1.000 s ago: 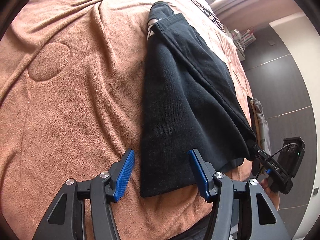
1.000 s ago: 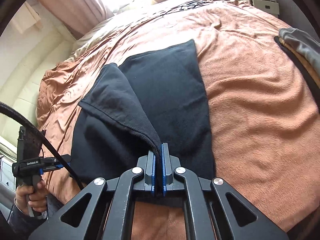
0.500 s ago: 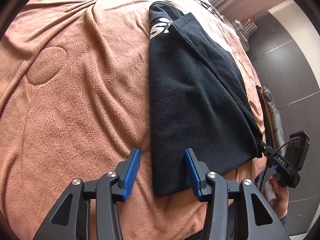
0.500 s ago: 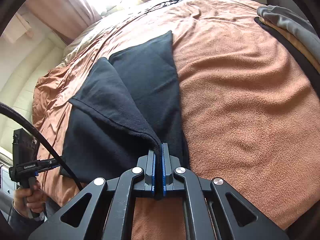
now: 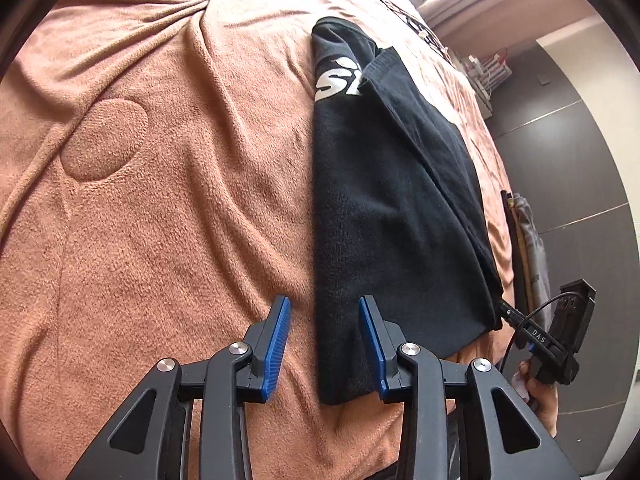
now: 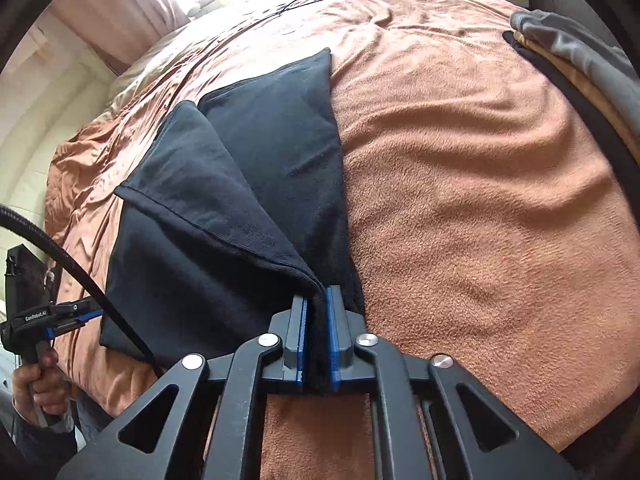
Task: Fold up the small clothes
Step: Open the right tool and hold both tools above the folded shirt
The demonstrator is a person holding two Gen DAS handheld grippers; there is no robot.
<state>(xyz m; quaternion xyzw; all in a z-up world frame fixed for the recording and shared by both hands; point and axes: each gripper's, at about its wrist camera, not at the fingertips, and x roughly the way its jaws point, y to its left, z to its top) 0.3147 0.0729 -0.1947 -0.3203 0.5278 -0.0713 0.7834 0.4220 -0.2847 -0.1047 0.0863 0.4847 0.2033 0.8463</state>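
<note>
**A:** Step in hand?

**B:** Looks like the end of a side fold. Black garment (image 5: pixel 384 200) already narrowed to a long strip, white print (image 5: pixel 336 80) at the far end, flat on the brown blanket (image 5: pixel 160 220) of a bed. Right tool (image 6: pixel 317 300) at the near right corner, jaws opening, with a folded-over edge of the cloth between the blue pads (probably about to be let go).

**A:** And the other side?

**B:** Left tool (image 5: pixel 325 304) astride the near left corner, jaws closing. Cloth between them, pads not pressing on it yet.

**A:** Next move?

**B:** Probably calls for a firm pinch on both near corners, through every layer. Then a lift and a carry toward the far end, to halve the strip. Needs level hands, or risks a skewed fold.

**A:** Surface and room?

**B:** Soft, fleecy and wrinkled, with a smooth oval patch (image 5: pixel 104 140) off to the left. Likely to drag on the cloth. Further off, a bright window with pink curtains (image 6: pixel 132 0). Pile of grey and tan clothes (image 6: pixel 580 60) at the bed's right edge. Dark panelled doors (image 5: pixel 560 152) beyond. At the frame edge, a hand (image 6: pixel 36 384) around the left tool's handle.
</note>
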